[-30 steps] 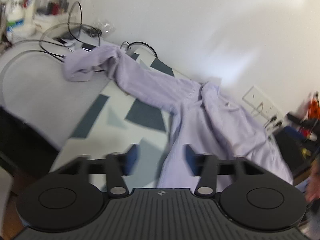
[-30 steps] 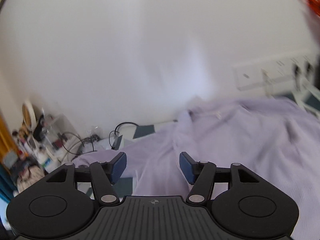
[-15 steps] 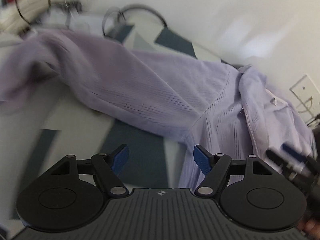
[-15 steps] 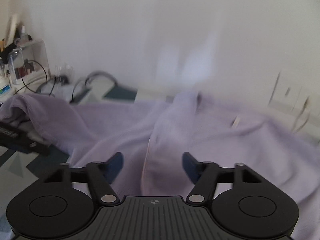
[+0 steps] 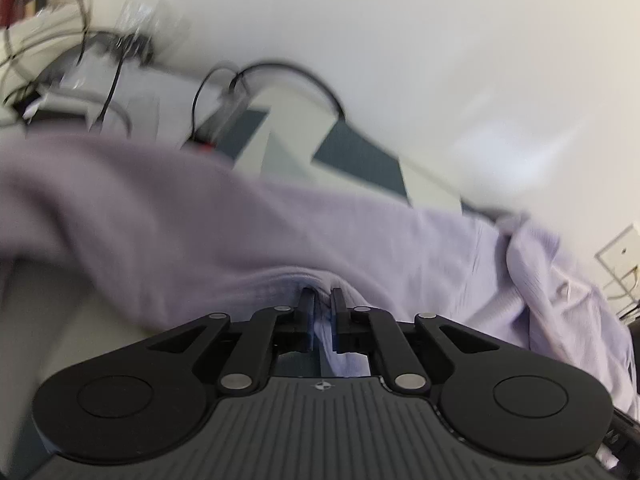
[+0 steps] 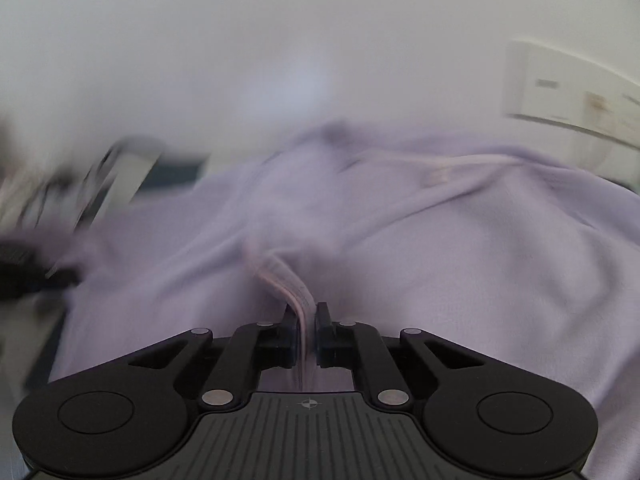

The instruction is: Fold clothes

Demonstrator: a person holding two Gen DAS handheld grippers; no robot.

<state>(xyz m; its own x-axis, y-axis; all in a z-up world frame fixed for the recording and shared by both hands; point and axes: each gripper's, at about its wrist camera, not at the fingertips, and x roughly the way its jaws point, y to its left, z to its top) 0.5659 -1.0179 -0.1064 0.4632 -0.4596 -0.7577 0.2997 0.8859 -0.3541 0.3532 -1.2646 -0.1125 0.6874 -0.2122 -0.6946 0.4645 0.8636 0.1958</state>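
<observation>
Clamping down, both grippers had just closed on the lilac top (image 5: 400, 248), which sprawled crumpled over the table (image 5: 48, 300): left gripper (image 5: 323, 300) pinching a fold, right gripper (image 6: 307, 316) a ribbed edge. Thin bites could slip on lifting, and cables (image 5: 280, 76) nearby might snag.

Motion blur smears the cables (image 5: 100, 92) and garment (image 6: 440, 264).

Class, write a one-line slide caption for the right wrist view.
Right gripper shut on a ribbed edge of the lilac sweater, which lies rumpled below a white wall.
</observation>
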